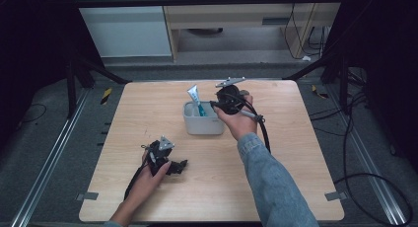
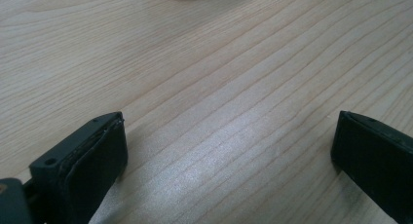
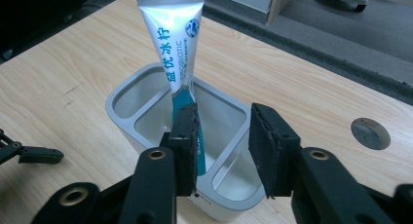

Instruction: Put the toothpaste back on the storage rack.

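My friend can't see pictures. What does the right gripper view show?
A toothpaste tube stands tilted in a grey two-compartment holder on a wooden table. The right gripper hovers open just above the holder, one black jaw beside the tube's lower end.

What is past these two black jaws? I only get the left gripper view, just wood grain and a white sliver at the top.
Observer: That sliver is a white holder near the middle of the table, with compartments inside.
Operator: Anything in it?
Observer: A toothpaste tube stands in it, leaning, its flat crimped end up.
Operator: Where is the other hand?
Observer: The right gripper is right at the holder, its jaws open, with one pad in front of the tube's lower part.
Operator: Is it gripping the tube?
Observer: No, the jaws stand apart, not closed on it.
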Demonstrator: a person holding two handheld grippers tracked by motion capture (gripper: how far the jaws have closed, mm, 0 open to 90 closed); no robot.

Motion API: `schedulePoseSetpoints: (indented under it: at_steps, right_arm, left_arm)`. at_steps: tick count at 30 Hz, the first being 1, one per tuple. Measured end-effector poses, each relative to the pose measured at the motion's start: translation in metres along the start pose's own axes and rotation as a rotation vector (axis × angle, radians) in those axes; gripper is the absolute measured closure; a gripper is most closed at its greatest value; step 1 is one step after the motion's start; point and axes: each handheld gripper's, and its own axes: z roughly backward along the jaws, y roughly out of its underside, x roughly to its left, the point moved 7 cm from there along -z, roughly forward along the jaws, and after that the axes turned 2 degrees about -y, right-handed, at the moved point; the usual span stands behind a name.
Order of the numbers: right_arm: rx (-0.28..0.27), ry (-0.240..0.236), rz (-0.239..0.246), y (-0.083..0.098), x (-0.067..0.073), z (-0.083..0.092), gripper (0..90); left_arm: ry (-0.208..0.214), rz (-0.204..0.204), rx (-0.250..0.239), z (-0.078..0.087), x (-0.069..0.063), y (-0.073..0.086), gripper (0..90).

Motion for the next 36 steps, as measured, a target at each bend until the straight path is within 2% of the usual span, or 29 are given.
schedulePoseSetpoints:
  at_steps: [9, 19, 21, 26, 29, 33, 36]
  right_arm:
    - [-0.002, 0.012, -0.026, 0.001, -0.004, 0.006, 45.1]
    - [0.007, 0.017, -0.031, 0.004, -0.011, 0.017, 32.5]
    - [0.01, 0.01, -0.048, 0.005, -0.013, 0.019, 28.7]
    - [-0.022, 0.013, -0.066, 0.009, -0.019, 0.025, 17.7]
    - [-0.011, 0.042, -0.076, 0.014, -0.025, 0.026, 12.2]
    - [0.023, 0.091, -0.076, 0.018, -0.035, 0.027, 9.7]
    - [0.033, 0.097, -0.073, 0.02, -0.037, 0.028, 8.4]
  left_arm:
    - [0.0, -0.001, 0.0, 0.0, 0.0, 0.0, 0.0]
    - [-0.001, -0.001, 0.001, 0.0, 0.0, 0.0, 0.0]
    - [-0.001, -0.001, 0.001, 0.0, 0.0, 0.0, 0.0]
    - [0.0, -0.001, 0.0, 0.0, 0.0, 0.0, 0.0]
    - [0.0, -0.002, 0.001, 0.0, 0.0, 0.0, 0.0]
    - [-0.001, 0.001, -0.001, 0.0, 0.0, 0.0, 0.0]
    - [-0.001, 0.0, -0.001, 0.0, 0.0, 0.0, 0.0]
